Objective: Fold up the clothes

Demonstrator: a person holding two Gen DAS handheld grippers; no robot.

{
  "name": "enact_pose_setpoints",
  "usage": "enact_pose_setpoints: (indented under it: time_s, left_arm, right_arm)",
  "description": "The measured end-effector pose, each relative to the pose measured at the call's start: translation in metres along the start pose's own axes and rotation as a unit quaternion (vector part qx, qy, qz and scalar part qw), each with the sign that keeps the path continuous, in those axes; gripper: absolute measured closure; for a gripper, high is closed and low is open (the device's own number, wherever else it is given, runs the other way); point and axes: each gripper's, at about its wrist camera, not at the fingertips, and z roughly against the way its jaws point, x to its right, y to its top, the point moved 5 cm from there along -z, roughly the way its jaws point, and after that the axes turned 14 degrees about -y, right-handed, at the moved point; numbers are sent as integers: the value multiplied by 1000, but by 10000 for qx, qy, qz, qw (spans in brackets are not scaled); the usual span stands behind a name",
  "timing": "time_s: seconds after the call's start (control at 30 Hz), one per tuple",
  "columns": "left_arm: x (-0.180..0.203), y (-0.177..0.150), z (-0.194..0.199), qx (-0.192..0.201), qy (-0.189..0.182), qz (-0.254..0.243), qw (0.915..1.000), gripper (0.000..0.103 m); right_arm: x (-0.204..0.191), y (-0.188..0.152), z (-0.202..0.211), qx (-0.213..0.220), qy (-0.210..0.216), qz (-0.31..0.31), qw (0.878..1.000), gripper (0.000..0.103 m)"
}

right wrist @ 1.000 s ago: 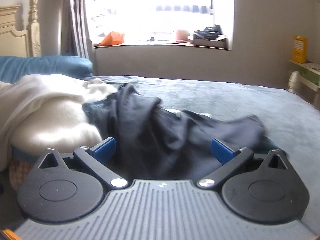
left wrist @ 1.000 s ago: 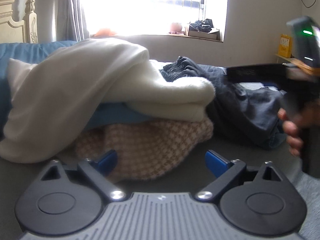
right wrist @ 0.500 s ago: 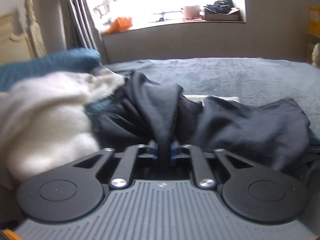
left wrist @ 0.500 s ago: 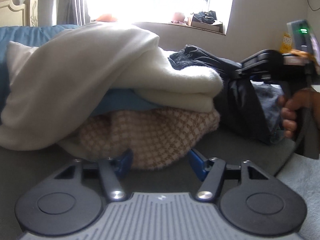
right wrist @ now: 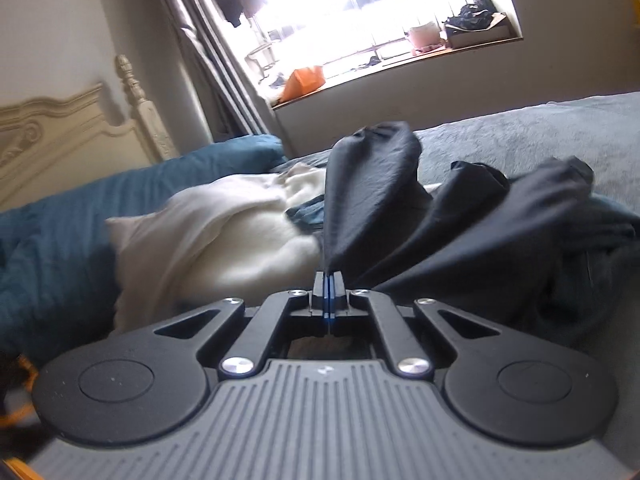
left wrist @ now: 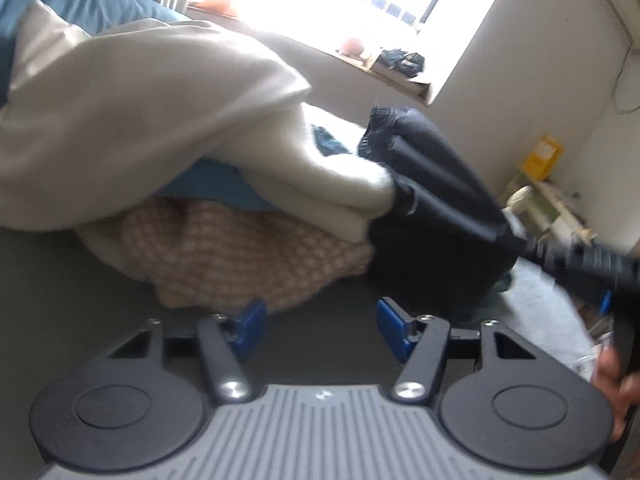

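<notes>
A dark navy garment (right wrist: 460, 216) lies crumpled on the grey bed. My right gripper (right wrist: 329, 280) is shut on a fold of it and pulls the cloth up taut. In the left wrist view the same garment (left wrist: 440, 200) stretches toward the right gripper's body (left wrist: 580, 264) at the right. My left gripper (left wrist: 318, 326) is open and empty, low over the bed, in front of a pile of clothes: a cream sweater (left wrist: 140, 120) over a blue item and a pink checked knit (left wrist: 248, 252).
The cream sweater (right wrist: 224, 232) and a teal duvet (right wrist: 52, 248) lie left of the dark garment. A cream headboard (right wrist: 72, 128) stands at the far left. A window sill with clutter (right wrist: 440, 40) runs behind the grey bed (right wrist: 540, 136). A shelf (left wrist: 552, 200) stands at the right.
My right gripper closed on the dark garment and has lifted it, tilting. My left gripper narrowed, then opened wider again, and tilted.
</notes>
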Motion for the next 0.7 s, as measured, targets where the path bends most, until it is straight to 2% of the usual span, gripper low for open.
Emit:
enact_pose_setpoints:
  time_s: [0.13, 0.23, 0.33, 0.43, 0.5, 0.6, 0.63, 0.7]
  left_arm:
    - [11, -2, 4, 37, -547, 216, 9983, 29]
    - [24, -8, 2, -193, -873, 128, 9959, 21]
    - [34, -19, -1, -421, -1063, 24, 9934, 20]
    - [36, -34, -4, -592, -1107, -41, 9921, 19]
    - [32, -43, -5, -704, -1013, -34, 9924, 21]
    - [19, -55, -9, -890, -793, 103, 9928, 30]
    - [14, -59, -11, -954, -710, 163, 9928, 37]
    - [5, -67, -16, -1116, -453, 229, 9925, 42]
  right_arm:
    - [-2, -25, 33, -144, 176, -58, 9997, 103]
    - [-8, -49, 51, -336, 307, -47, 9990, 103]
    - [-15, -75, 66, -560, 427, -107, 9975, 103]
    - [-24, -103, 78, -788, 599, -249, 9948, 103]
    - [-35, -121, 87, -938, 722, -215, 9927, 103]
    - [-51, -147, 97, -1208, 874, -119, 9888, 103]
    - [-56, -156, 100, -1304, 917, -89, 9872, 103]
    - [-65, -171, 102, -1540, 904, 172, 9838, 103]
